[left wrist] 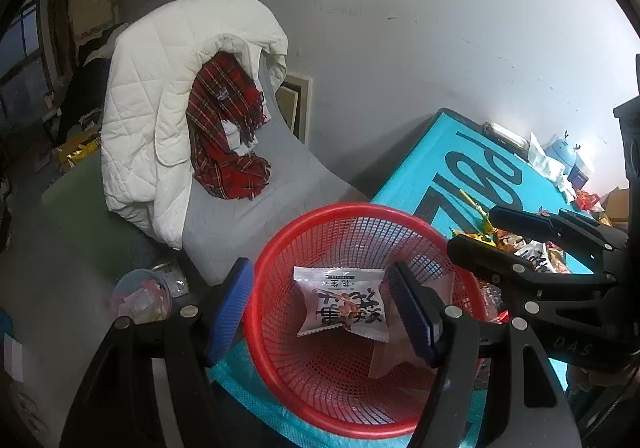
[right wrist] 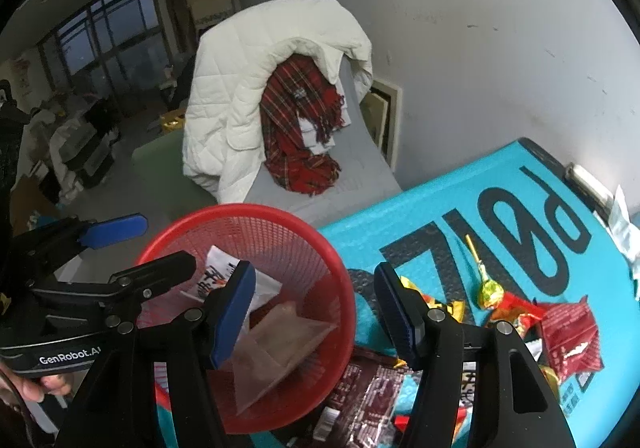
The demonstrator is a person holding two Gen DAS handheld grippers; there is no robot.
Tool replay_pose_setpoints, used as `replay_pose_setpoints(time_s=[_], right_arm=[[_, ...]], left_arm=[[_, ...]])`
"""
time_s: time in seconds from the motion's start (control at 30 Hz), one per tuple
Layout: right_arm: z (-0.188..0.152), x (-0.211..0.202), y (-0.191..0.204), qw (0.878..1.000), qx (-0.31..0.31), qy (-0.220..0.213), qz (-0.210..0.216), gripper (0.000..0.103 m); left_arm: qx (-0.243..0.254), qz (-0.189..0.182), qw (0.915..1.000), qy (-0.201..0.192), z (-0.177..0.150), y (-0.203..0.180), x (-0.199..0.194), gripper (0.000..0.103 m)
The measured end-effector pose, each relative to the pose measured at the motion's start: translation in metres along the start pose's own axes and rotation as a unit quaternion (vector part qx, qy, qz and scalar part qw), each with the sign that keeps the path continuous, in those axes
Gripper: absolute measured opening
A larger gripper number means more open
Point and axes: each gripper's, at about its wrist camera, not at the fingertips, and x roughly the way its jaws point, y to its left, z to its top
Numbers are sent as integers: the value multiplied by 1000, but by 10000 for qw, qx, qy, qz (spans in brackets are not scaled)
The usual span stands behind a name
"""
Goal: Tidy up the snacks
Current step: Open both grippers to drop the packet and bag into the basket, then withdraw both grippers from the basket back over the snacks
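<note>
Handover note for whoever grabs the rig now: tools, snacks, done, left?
Left tool: open, empty, over the red basket.
Right tool: open, empty, straddling the basket's right rim.
In basket: white snack packet, brownish translucent packet.
Left on the teal surface: gold-wrapped lollipop, red packet, dark maroon packets, other small wrappers.
Next: probably keep moving these to the basket.

baskets: 1 red basket (left wrist: 360, 332) | packets in it: 2 | lollipops: 1 gold lollipop (right wrist: 489, 290)
</note>
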Motion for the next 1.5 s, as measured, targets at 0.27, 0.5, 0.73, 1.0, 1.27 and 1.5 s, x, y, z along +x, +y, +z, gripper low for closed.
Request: replay_pose_setpoints(time_s=[0.27, 0.5, 0.73, 1.0, 1.27, 1.5], right_arm=[[-2, -35, 3, 9995, -56, -294, -71, 62], [-11, -74, 7, 9982, -105, -571, -167, 62], [-29, -111, 7, 9964, -83, -789, -306, 62], [-55, -147, -3, 9940, 162, -942, -529, 65], [-82, -170, -15, 9917, 379, -945, -781, 65], [-105, -179, -31, 9895, 631, -879, -955, 65]], left_arm=[[32, 7, 9997, -233, 0, -10, -28, 69], [139, -27, 9989, -456, -8, -25, -57, 69], [205, -197, 9979, -581, -19, -43, -79, 69], [437, -472, 9960, -627, -32, -70, -94, 69], [641, -811, 9932, -535, -48, -102, -95, 69], [758, -1044, 9911, -328, -62, -123, -86, 69]])
